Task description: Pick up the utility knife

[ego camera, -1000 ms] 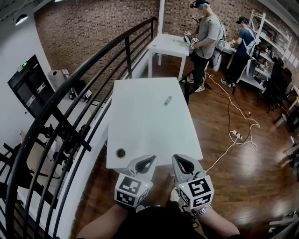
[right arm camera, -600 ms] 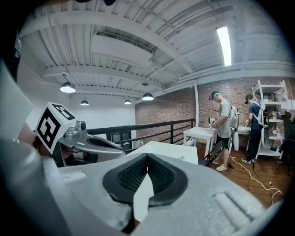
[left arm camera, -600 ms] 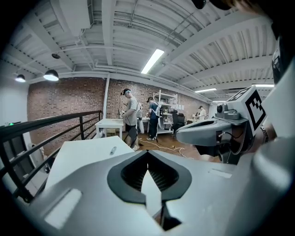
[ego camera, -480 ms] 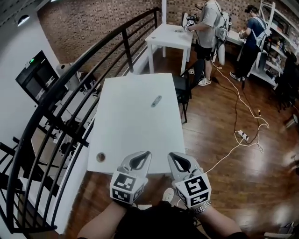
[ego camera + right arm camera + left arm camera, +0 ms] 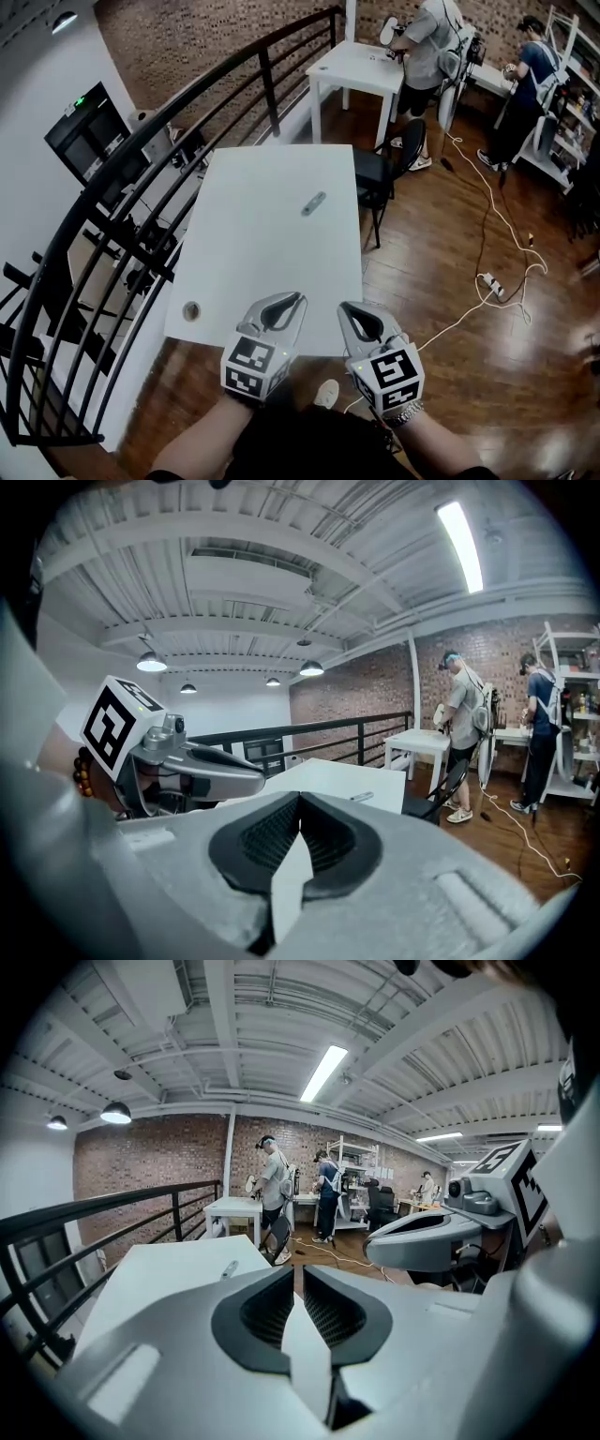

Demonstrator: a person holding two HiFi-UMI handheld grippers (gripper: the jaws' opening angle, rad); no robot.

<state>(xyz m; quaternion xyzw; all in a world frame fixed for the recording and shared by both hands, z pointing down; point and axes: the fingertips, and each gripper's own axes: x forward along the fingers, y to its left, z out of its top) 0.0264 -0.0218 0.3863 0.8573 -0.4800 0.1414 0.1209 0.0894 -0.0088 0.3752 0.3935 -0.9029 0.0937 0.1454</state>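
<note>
The utility knife (image 5: 313, 203) is a small grey bar lying flat on the white table (image 5: 272, 272), past its middle towards the far right. It also shows as a small sliver in the left gripper view (image 5: 229, 1268) and the right gripper view (image 5: 362, 798). Both grippers hover side by side at the table's near edge, far short of the knife. My left gripper (image 5: 301, 299) (image 5: 298, 1269) is opening: a thin gap shows between its tips, with nothing in it. The right gripper (image 5: 341, 307) (image 5: 299, 799) is shut and empty.
A black metal railing (image 5: 141, 187) runs along the table's left side. A round hole (image 5: 191, 310) sits in the table's near left corner. A dark chair (image 5: 380, 169) stands at its far right. Behind are a second white table (image 5: 361, 66), people, and a cable (image 5: 487, 281) on the wood floor.
Both grippers have come forward together, from short of the table to over its near edge. The table and knife sit nearer in the head view.
</note>
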